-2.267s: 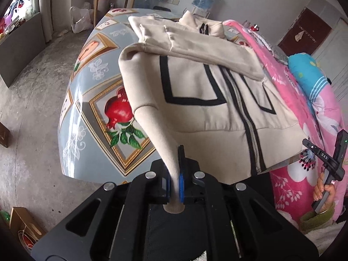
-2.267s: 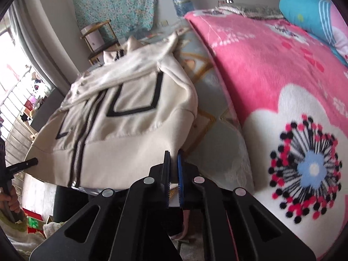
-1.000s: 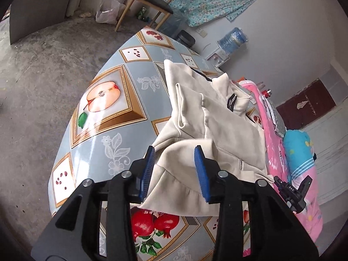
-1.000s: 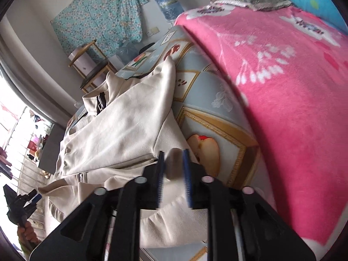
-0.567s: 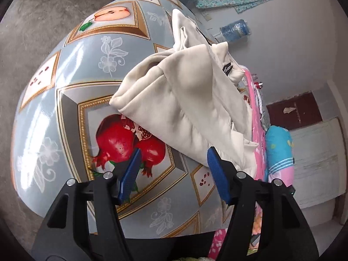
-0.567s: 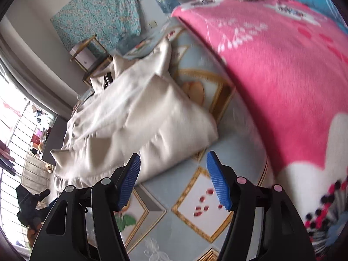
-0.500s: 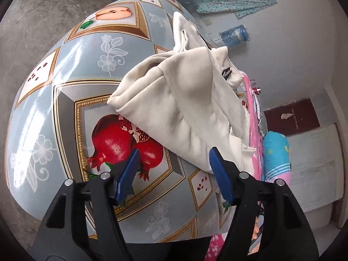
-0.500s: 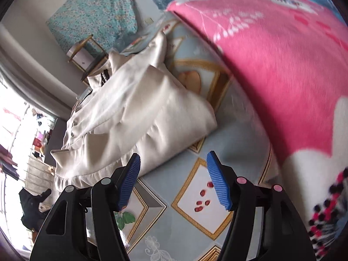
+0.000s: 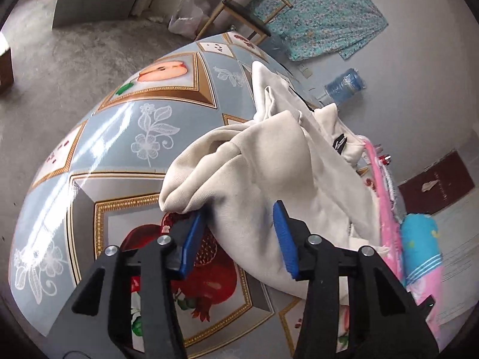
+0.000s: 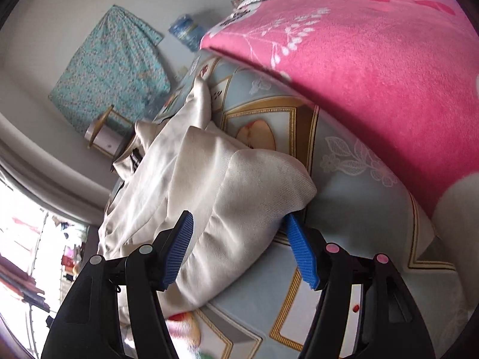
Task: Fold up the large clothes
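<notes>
A cream zip jacket (image 9: 269, 173) lies folded in half on a table with a blue fruit-print cloth (image 9: 143, 125). Its collar end points toward the far wall. My left gripper (image 9: 236, 233) is open, its blue pads straddling the jacket's near left folded corner. In the right wrist view the jacket (image 10: 227, 185) fills the middle. My right gripper (image 10: 238, 233) is open, its pads on either side of the near right folded corner. Neither gripper has closed on the cloth.
A pink flowered blanket (image 10: 374, 53) on a bed borders the table's right side, with a blue pillow (image 9: 419, 236). A wooden chair (image 9: 242, 9), a water bottle (image 9: 344, 85) and a teal hanging cloth (image 10: 110, 68) stand beyond the table. Concrete floor (image 9: 60, 59) lies to the left.
Both grippers let go of the jacket's hem after folding it over toward the collar, opened wide, drew back, and have now moved forward around the folded corners.
</notes>
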`<state>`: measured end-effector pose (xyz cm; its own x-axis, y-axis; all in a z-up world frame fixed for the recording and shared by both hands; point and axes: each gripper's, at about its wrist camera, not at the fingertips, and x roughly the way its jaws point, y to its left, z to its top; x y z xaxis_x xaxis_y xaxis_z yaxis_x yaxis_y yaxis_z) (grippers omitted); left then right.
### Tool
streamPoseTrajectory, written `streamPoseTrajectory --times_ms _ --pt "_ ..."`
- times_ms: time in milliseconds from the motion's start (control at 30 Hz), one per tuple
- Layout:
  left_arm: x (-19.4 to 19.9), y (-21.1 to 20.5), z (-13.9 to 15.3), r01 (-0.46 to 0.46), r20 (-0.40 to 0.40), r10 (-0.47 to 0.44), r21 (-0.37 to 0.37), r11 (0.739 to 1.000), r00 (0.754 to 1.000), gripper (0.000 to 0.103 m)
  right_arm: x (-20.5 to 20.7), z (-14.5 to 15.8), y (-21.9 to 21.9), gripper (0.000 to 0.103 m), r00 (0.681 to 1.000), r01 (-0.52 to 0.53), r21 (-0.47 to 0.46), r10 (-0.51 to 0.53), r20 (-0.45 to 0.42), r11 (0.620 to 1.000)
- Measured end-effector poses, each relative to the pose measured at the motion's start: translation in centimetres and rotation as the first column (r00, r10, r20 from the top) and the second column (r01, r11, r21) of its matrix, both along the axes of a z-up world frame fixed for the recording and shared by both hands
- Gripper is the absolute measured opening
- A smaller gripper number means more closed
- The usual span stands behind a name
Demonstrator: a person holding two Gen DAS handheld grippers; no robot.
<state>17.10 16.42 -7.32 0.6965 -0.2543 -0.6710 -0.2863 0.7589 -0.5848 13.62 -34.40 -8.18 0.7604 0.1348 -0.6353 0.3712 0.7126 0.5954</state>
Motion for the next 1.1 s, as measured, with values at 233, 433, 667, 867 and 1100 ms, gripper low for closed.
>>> streamPoseTrajectory --times_ms 233,433,667,867,1100 --pt "0.0 -3.6 1.5 0.092 0.015 -0.105 0.367 0.926 0.994 0.011 2.3 1.7 3.2 0.023 0.995 -0.083 -0.327 0.060 -0.079 0.941" --pt "-2.7 -6.5 6.1 0.084 0.122 -0.192 0.591 0.802 0.974 0.005 -0.1 6.4 4.7 0.006 0.994 -0.102 -0.483 0.109 -0.013 0.870" --pt "-7.4 -7.4 11.0 0.074 0.201 -0.272 0.662 0.746 0.941 0.004 -4.4 9.5 3.7 0.005 0.991 -0.102 -0.480 0.132 0.029 0.871" --pt "-13.0 -6.0 11.3 0.158 0.123 -0.316 0.663 0.731 0.941 0.005 -10.4 9.2 2.2 0.005 0.986 -0.152 -0.390 0.166 0.002 0.908" --pt "-12.6 0.7 3.6 0.273 -0.094 -0.256 0.358 0.893 0.962 0.021 -10.2 1.4 -3.1 0.023 0.962 -0.227 -0.058 0.215 -0.167 0.972"
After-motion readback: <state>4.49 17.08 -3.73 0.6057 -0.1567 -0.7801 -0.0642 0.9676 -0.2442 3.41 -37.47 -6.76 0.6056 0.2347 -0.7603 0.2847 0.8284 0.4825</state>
